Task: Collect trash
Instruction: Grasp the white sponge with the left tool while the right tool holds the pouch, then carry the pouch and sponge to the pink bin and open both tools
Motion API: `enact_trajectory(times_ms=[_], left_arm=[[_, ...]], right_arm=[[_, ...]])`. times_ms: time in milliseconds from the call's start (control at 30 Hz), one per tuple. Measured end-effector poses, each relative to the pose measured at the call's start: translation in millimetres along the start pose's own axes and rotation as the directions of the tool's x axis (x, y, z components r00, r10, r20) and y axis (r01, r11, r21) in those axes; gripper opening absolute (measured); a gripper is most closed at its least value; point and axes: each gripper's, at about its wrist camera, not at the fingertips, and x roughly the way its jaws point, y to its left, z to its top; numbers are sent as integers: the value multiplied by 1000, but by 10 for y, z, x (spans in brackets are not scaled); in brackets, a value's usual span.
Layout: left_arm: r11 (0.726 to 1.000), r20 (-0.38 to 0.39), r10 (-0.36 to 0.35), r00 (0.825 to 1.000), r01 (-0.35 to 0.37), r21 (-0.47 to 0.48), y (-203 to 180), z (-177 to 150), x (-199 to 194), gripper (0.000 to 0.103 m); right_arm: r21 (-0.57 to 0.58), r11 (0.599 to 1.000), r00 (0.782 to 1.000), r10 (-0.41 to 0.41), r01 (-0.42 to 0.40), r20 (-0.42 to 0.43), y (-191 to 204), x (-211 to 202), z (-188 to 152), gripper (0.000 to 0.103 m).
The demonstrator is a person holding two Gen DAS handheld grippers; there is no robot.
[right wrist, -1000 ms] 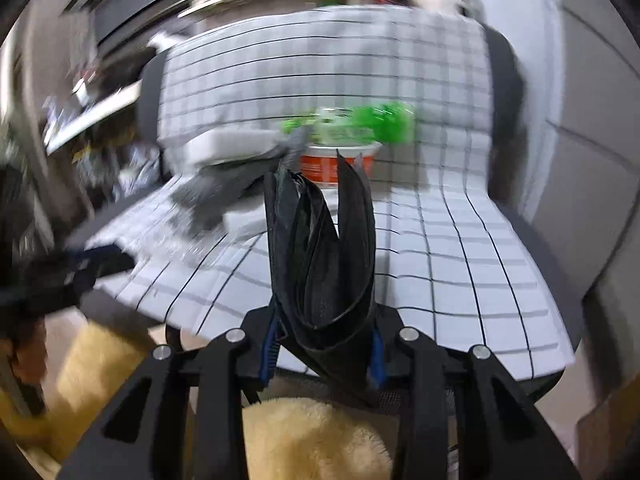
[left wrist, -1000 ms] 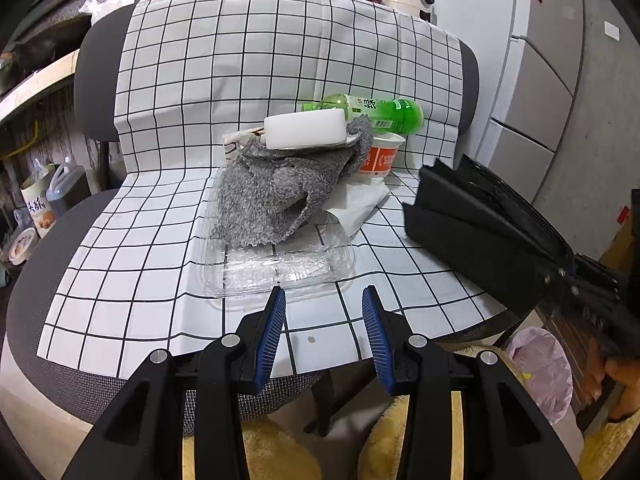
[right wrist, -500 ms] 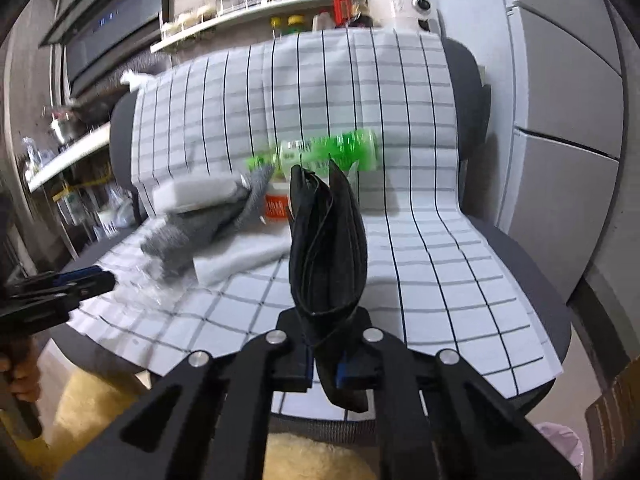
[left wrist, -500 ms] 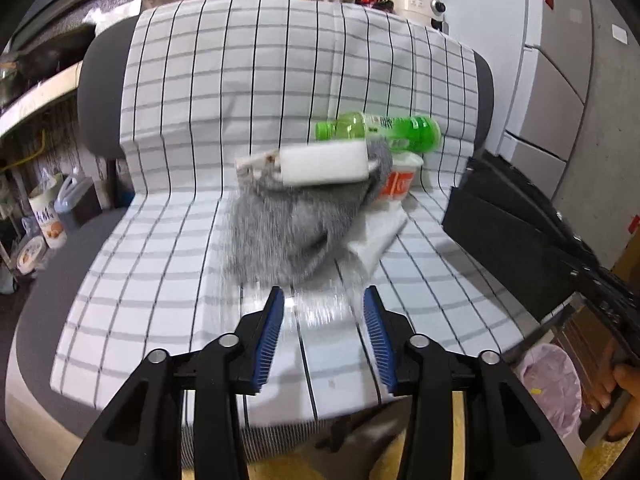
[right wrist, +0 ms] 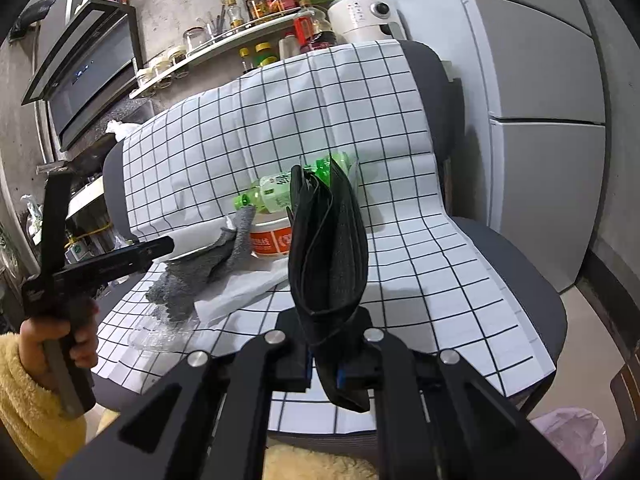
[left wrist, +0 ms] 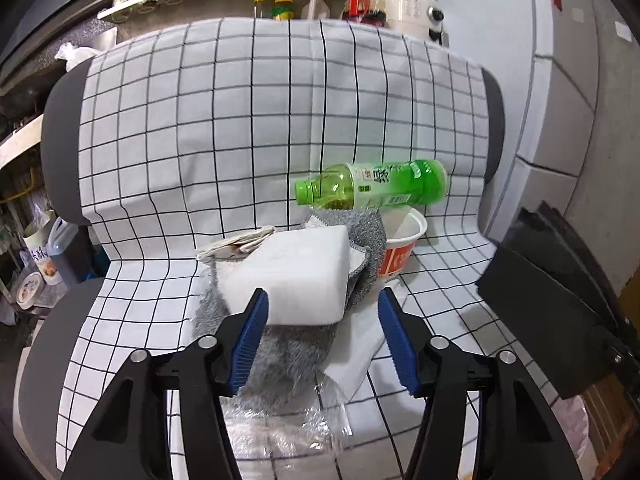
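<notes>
Left wrist view: left gripper (left wrist: 322,334), blue-padded jaws opening, nothing clamped, is nearing a white foam block (left wrist: 292,276) lying on a grey fuzzy cloth (left wrist: 288,344) over a clear plastic tray (left wrist: 280,424). Right gripper (right wrist: 324,364) is pinching a folded black plastic bag (right wrist: 328,248). Beyond, a red paper cup (left wrist: 400,244) is propping a green plastic bottle (left wrist: 372,190). Risk: nudging the block may be toppling the bottle. The tray's edges are hard to make out.

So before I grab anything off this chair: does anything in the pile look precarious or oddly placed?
Yes. The green bottle lies on its side, perched across the paper cup and the grey cloth. The white foam block sits tilted on that cloth. Pulling either could topple the stack.
</notes>
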Motion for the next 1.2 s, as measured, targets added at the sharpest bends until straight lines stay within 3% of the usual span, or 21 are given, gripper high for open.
enact_trajectory(times_ms=[167,267,333,467,667,833,1000,1100,1200], left_arm=[[997,-28,56,998,-57,-55,8,63,179,55],[992,-54,90,995,-94,-86,53,68,254,34],[990,-60,91,994,-97,-102,94,45,256,26],[990,-10,90,996,-91,-110,159,-19,119,19],[994,138,64,988,-50,-102,265,-60,-351,17],[996,204,-12,979,30,-85,220,-98,-761,17],[986,206,-157,966,164,-16,-224,-307,-966,17],[961,179,-278,944,276,35,-623,-455,-955,17],[930,128,-368,921,361,77,-977,-571,-888,17]], right_arm=[[3,1000,1000,-9,9,-4,-53,-7,-42,8],[-1,1000,1000,-13,13,-5,-64,-40,-69,8],[1,1000,1000,-13,13,0,-71,-82,-79,8],[1,1000,1000,-12,12,24,-82,-153,-71,8],[0,1000,997,-31,31,72,-94,-331,12,8],[3,999,994,-50,50,94,-99,-515,44,8],[43,988,986,-151,149,69,-250,-740,-88,8],[63,971,972,-232,229,42,-396,-921,-214,8],[86,936,939,-343,341,3,-593,-1150,-387,9]])
